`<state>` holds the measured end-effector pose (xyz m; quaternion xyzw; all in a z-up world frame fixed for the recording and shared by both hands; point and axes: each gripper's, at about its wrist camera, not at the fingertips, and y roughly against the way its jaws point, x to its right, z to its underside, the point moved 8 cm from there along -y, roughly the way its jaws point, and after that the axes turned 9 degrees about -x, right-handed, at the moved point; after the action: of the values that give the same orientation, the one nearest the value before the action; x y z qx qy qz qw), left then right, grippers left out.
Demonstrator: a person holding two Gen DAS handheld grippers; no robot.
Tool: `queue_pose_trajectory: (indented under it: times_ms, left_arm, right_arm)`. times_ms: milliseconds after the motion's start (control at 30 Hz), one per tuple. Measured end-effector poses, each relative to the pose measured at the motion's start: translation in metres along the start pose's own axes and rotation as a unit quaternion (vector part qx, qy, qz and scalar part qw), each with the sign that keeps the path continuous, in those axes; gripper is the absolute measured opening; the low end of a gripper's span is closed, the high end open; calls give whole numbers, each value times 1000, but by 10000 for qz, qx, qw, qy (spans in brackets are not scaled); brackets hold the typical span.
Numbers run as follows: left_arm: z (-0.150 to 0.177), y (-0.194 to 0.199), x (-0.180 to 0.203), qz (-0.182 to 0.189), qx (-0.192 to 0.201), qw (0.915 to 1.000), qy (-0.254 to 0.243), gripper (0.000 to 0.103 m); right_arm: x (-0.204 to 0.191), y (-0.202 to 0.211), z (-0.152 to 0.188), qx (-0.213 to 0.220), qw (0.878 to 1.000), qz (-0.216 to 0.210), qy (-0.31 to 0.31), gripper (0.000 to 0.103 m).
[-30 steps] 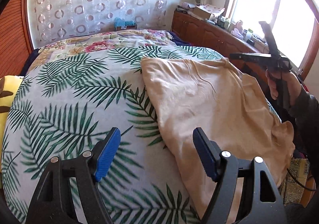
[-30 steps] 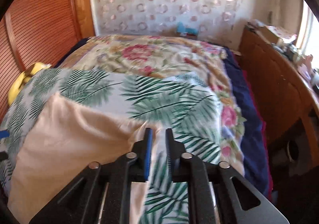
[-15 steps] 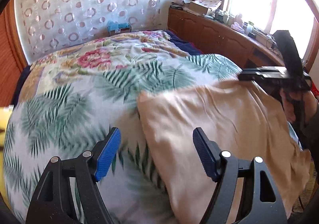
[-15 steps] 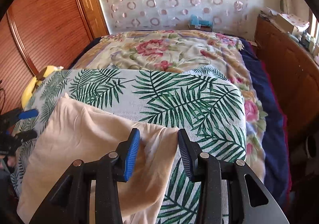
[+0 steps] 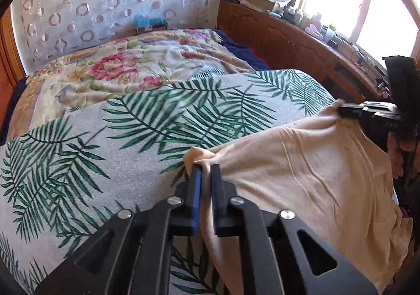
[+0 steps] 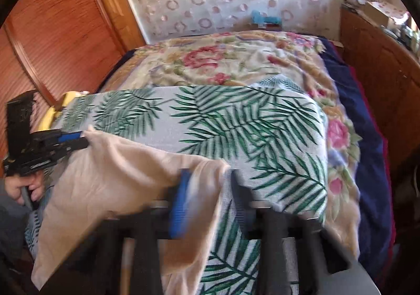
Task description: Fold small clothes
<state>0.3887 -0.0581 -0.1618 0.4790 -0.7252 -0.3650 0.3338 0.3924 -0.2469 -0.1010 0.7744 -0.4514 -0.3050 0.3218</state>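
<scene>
A beige garment [image 5: 302,177] lies on the palm-leaf cover at the near edge of the bed and hangs over it. My left gripper [image 5: 205,171] is shut on the garment's far left corner. In the right wrist view the left gripper [image 6: 76,139] pinches that corner. My right gripper [image 6: 207,182] is motion-blurred; its jaws stand apart around the garment's [image 6: 118,179] far right corner. In the left wrist view the right gripper [image 5: 344,111] is at that corner, seen from the side.
The palm-leaf cover [image 5: 131,150] lies over a floral blanket [image 5: 118,72]. A wooden cabinet [image 5: 275,35] with clutter stands at the right under a window. A wooden wardrobe [image 6: 57,32] is at the left. A yellow item [image 6: 52,111] lies at the bed's left edge.
My left gripper moved in to the garment's left corner and shut on it. My right gripper opened half a second ago and now sits around the right corner; both corners are pulled toward me.
</scene>
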Motion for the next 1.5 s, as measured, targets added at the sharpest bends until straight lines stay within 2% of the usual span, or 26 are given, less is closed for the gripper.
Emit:
queue_pose_trajectory:
  times_ms: [67, 100, 167, 233, 300, 367, 433, 533, 567, 633, 667, 700, 733, 800, 833, 1000, 1267, 1500]
  left_arm:
    - [0, 0, -3, -88, 64, 9999, 26, 7]
    - [1, 1, -5, -119, 87, 9999, 45, 7]
    - [1, 2, -9, -214, 101, 9997, 101, 6]
    - [1, 4, -12, -283, 139, 9994, 124, 6]
    - [2, 9, -15, -264, 203, 9993, 185, 6]
    - [2, 19, -16, -236, 325, 9989, 224, 6]
    - [4, 30, -16, -235, 434, 9984, 269, 7]
    - [9, 48, -10, -205, 577, 9980, 183, 7]
    - [12, 54, -6, -240, 631, 9976, 126, 10]
    - [21, 67, 1, -267, 751, 9968, -10, 27]
    - [28, 75, 7, -266, 810, 9963, -92, 42]
    - [32, 80, 10, -272, 838, 9960, -148, 49]
    - [36, 85, 13, -280, 856, 9957, -197, 51]
    - [48, 97, 20, -309, 923, 9949, -246, 74]
    - [54, 101, 25, -260, 942, 9949, -258, 78]
    - [87, 114, 49, -30, 865, 9956, -367, 79]
    - [138, 127, 75, 156, 768, 9964, -333, 79]
    - [176, 124, 86, 127, 540, 9980, -310, 79]
  right_arm:
    - [10, 20, -7, 492, 9981, 304, -192, 3]
    - [16, 25, -8, 557, 9971, 423, -313, 3]
    - [25, 26, -9, 533, 9958, 550, -492, 3]
    - [23, 18, -7, 343, 9962, 731, -327, 3]
    - [17, 10, -5, 119, 9971, 725, -181, 3]
    - [12, 15, -4, 127, 9970, 762, -63, 8]
    - [10, 24, -6, 189, 9972, 730, -9, 20]
    - [3, 48, -3, 389, 9966, 731, 8, 26]
    - [1, 60, -1, 464, 9962, 742, 7, 27]
    - [-6, 78, 11, 604, 9953, 755, 32, 34]
    - [-9, 89, 17, 664, 9948, 765, 47, 35]
    - [-12, 100, 24, 715, 9944, 778, 55, 36]
    - [-15, 109, 31, 763, 9940, 787, 67, 37]
    - [-22, 126, 46, 846, 9929, 829, 94, 39]
    - [-24, 130, 53, 870, 9925, 847, 106, 40]
    - [-47, 149, 100, 853, 9934, 745, 197, 41]
    - [-68, 137, 172, 301, 9975, 594, 232, 41]
    - [-67, 133, 191, 209, 9982, 560, -38, 41]
